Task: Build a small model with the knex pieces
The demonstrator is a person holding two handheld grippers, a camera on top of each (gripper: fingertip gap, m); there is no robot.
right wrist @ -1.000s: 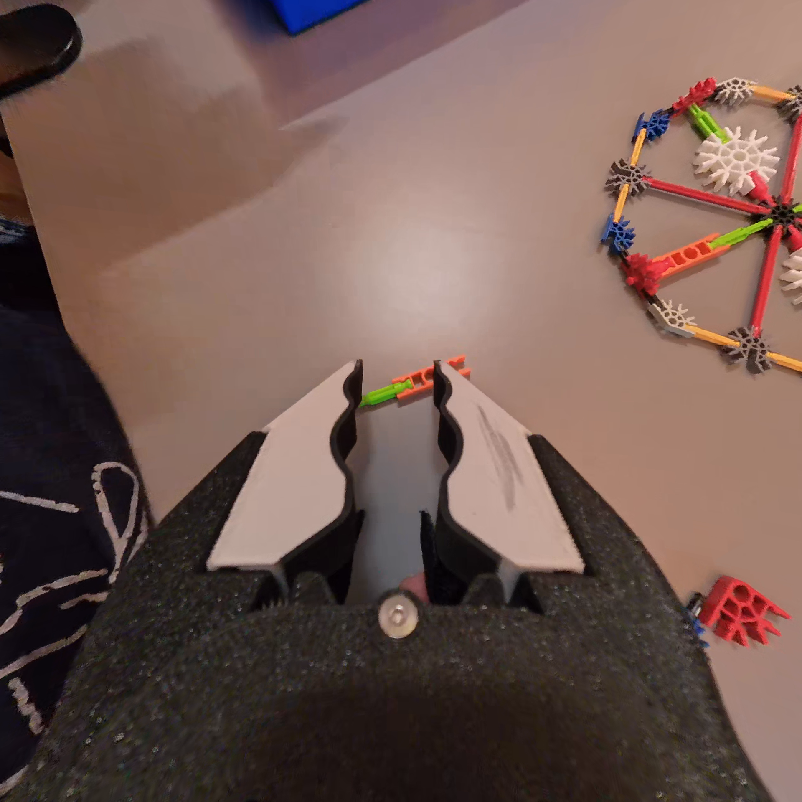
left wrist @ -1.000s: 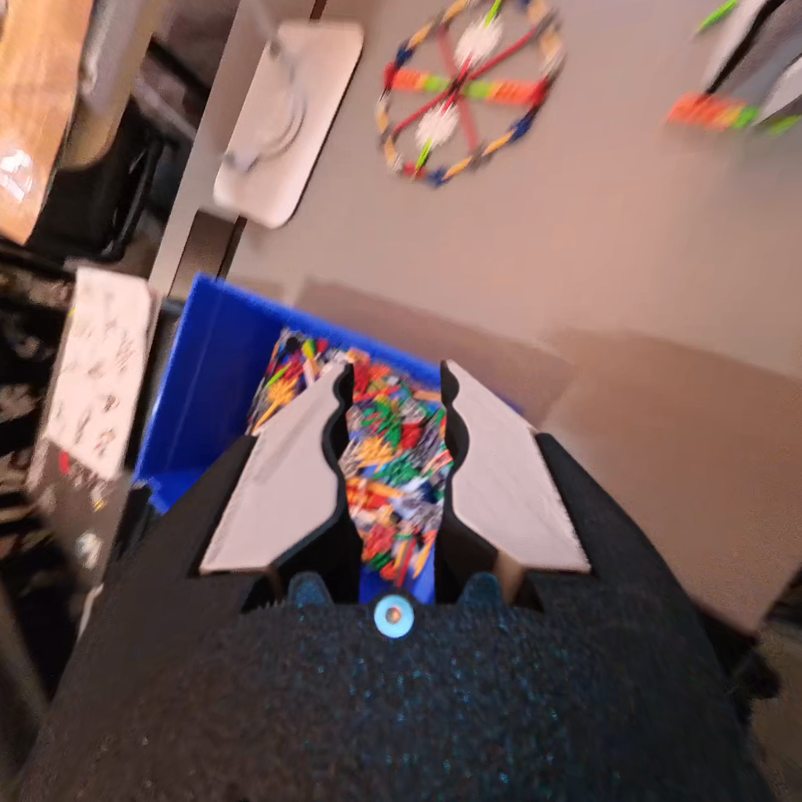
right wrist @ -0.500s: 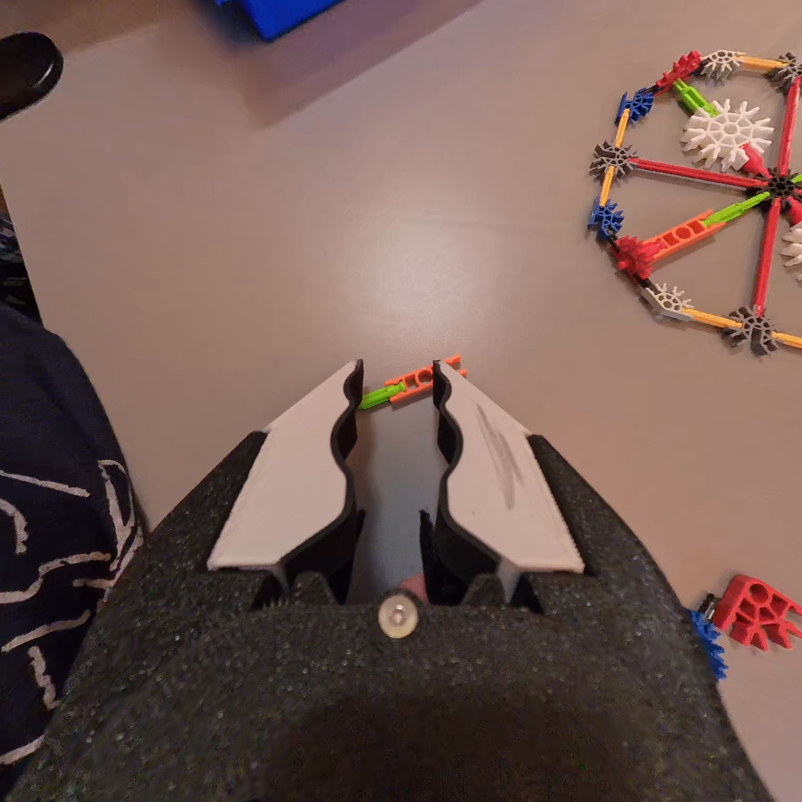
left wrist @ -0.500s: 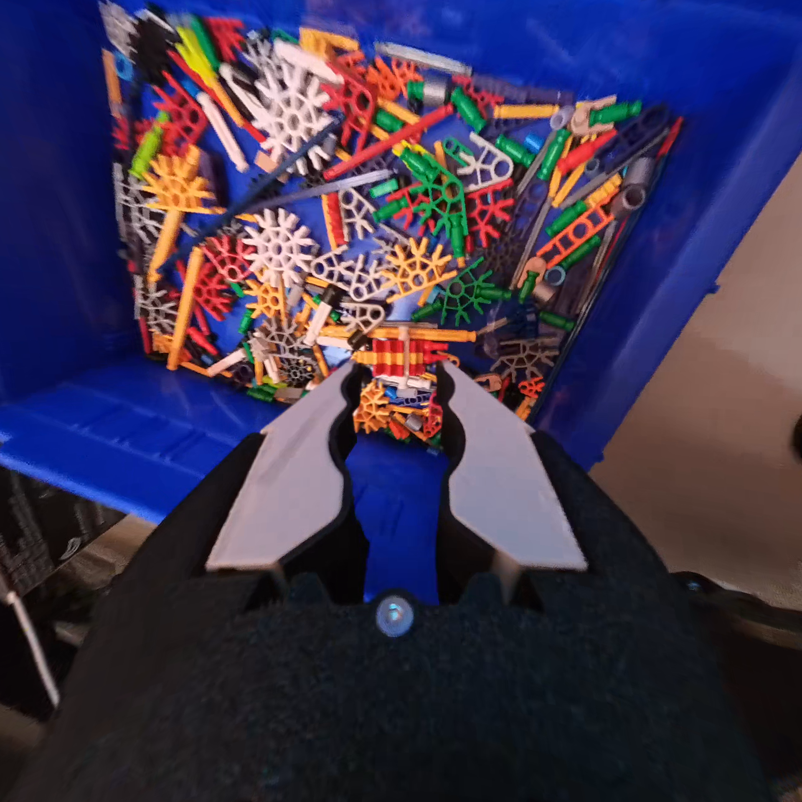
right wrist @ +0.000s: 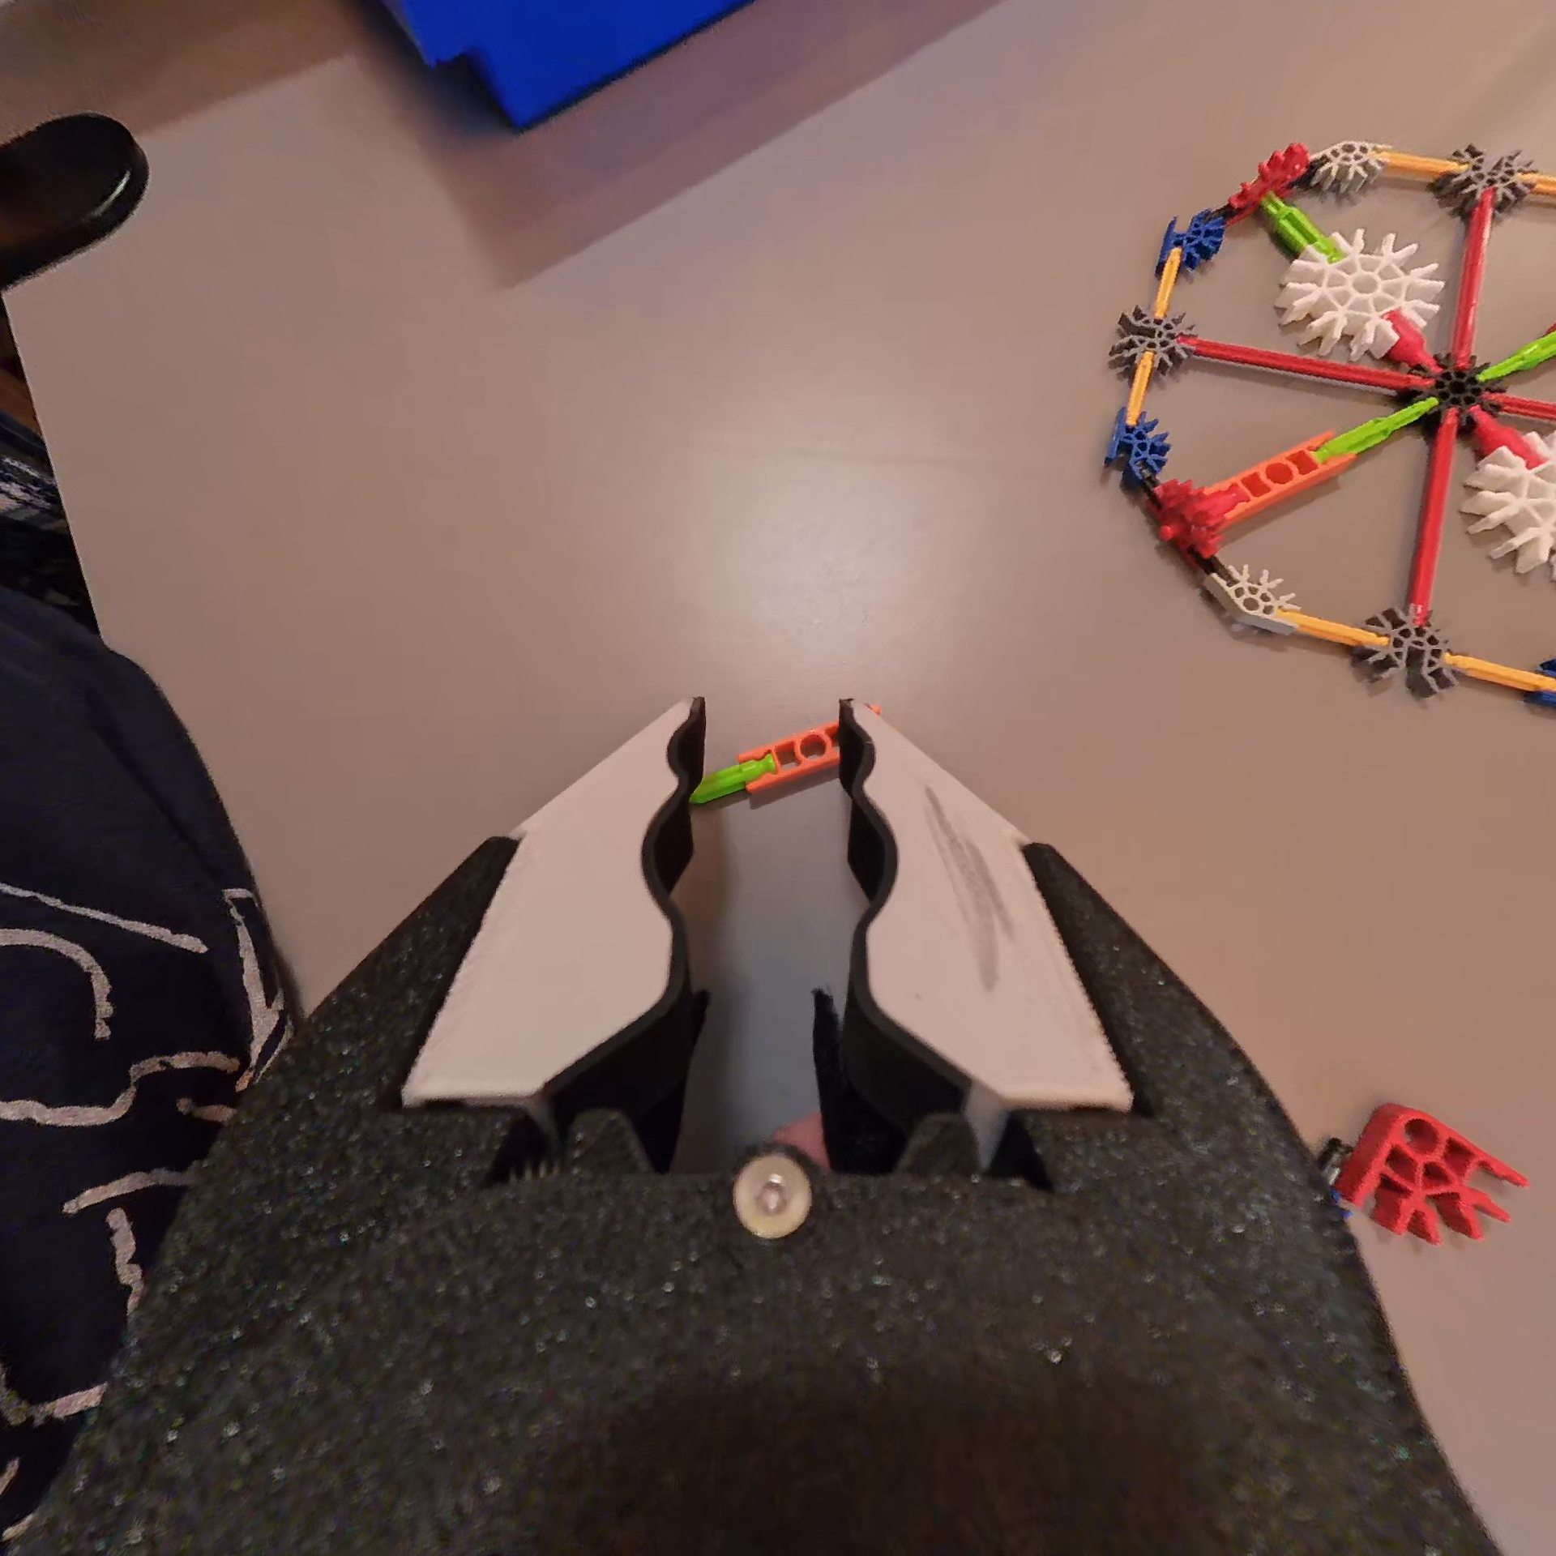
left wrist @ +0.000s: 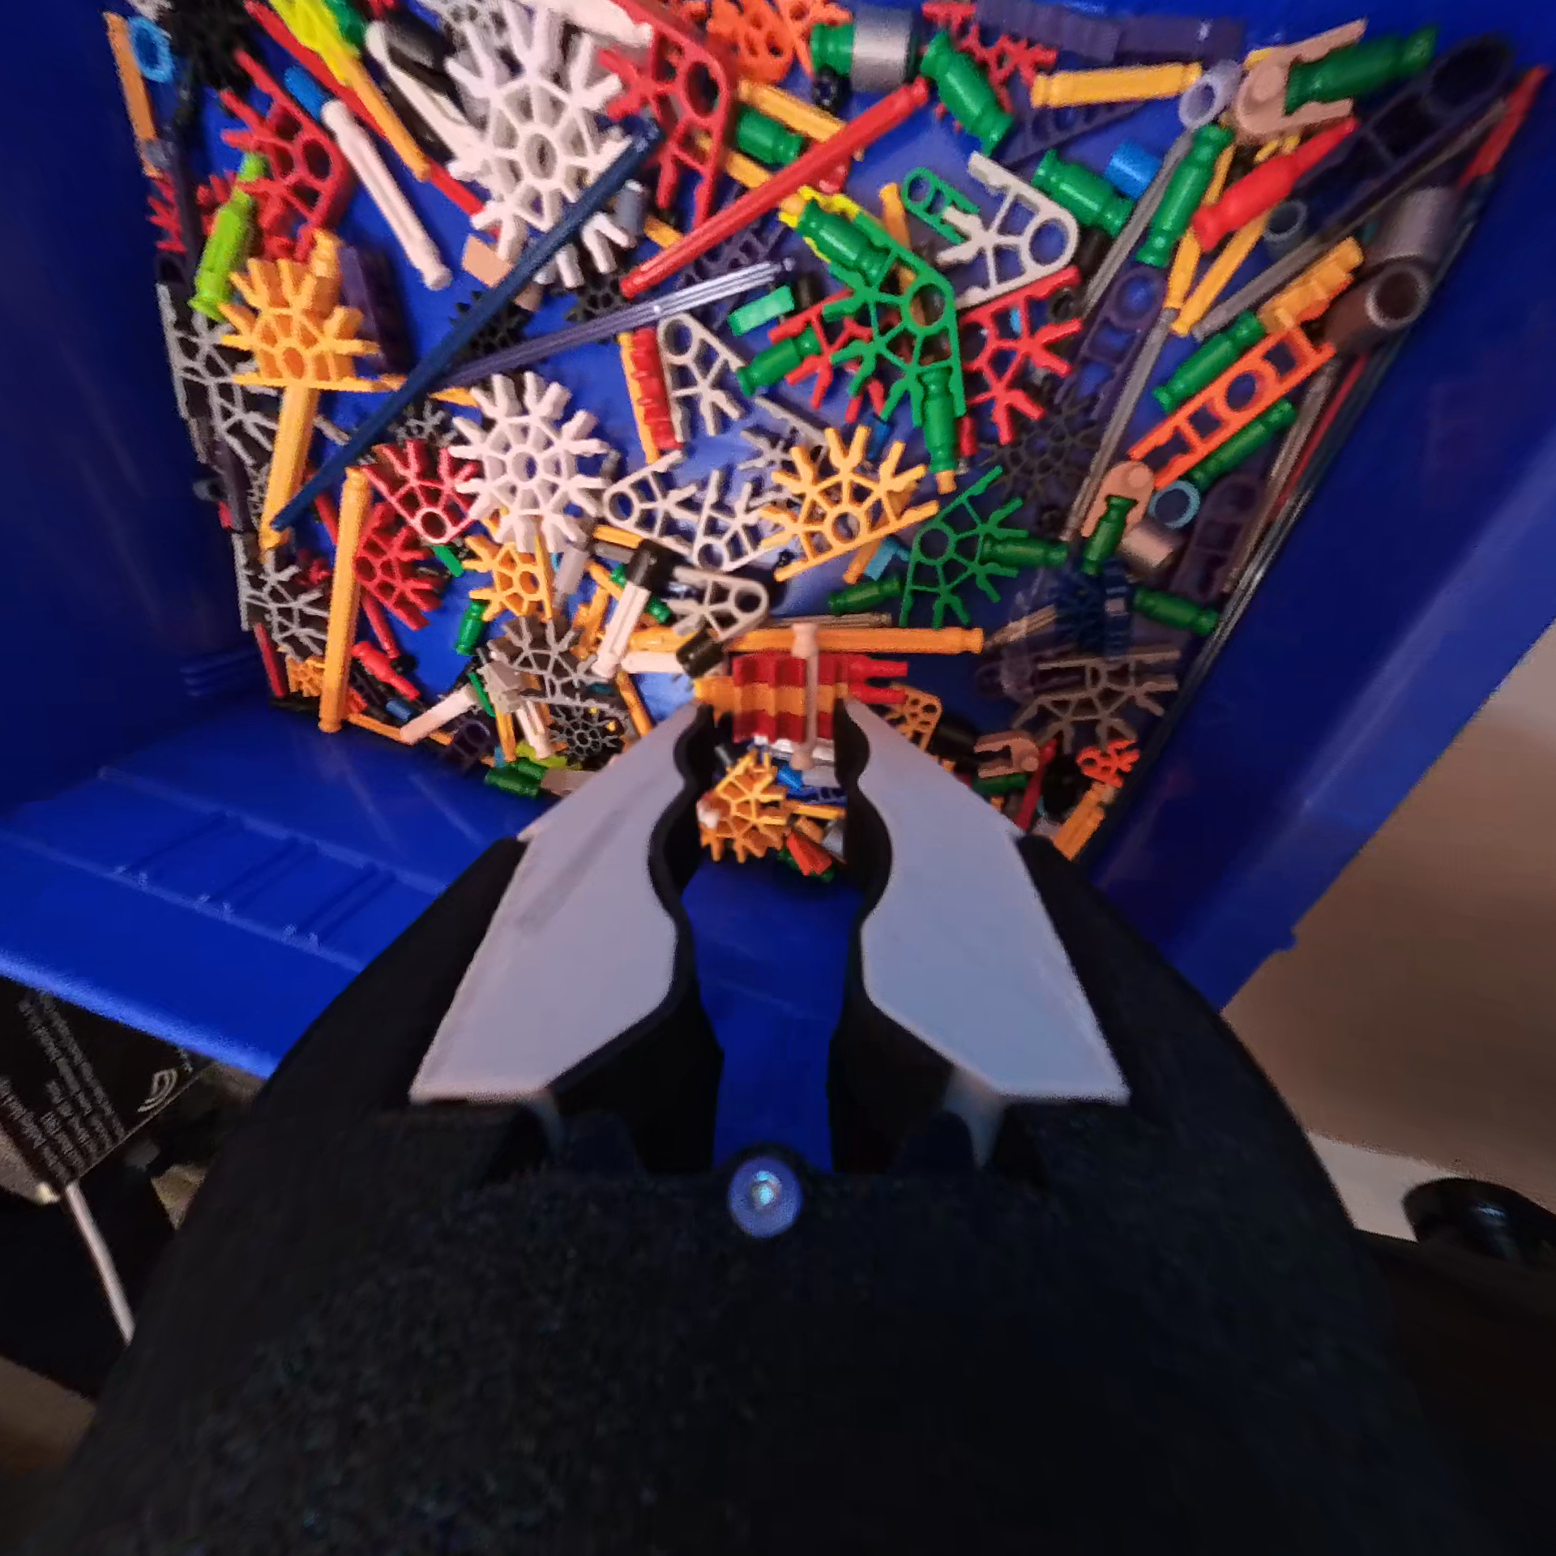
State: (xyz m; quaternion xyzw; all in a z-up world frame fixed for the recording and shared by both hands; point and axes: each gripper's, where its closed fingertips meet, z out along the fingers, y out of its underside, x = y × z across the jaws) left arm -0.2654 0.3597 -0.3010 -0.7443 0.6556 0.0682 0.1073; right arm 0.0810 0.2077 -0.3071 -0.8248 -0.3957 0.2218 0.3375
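1. Hovering my left gripper [left wrist: 770, 724], jaws parted and empty, over the red-and-yellow clump [left wrist: 787, 682] inside the blue bin [left wrist: 168, 867].
2. Right gripper [right wrist: 772, 716] spread, orange-and-green piece [right wrist: 779, 758] lying on the table [right wrist: 505, 505] between its tips.
3. Light, stiff plastic, I reckon; pinch the orange midsection.

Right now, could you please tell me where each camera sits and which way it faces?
Left wrist view: sits on the left gripper, looking down along its open fingers into a blue bin of construction-toy pieces.
Right wrist view: sits on the right gripper, looking down at a grey table, with an orange-and-green piece at its fingertips and a toy wheel farther right; a person's dark sleeve shows.
Shared: the blue bin.
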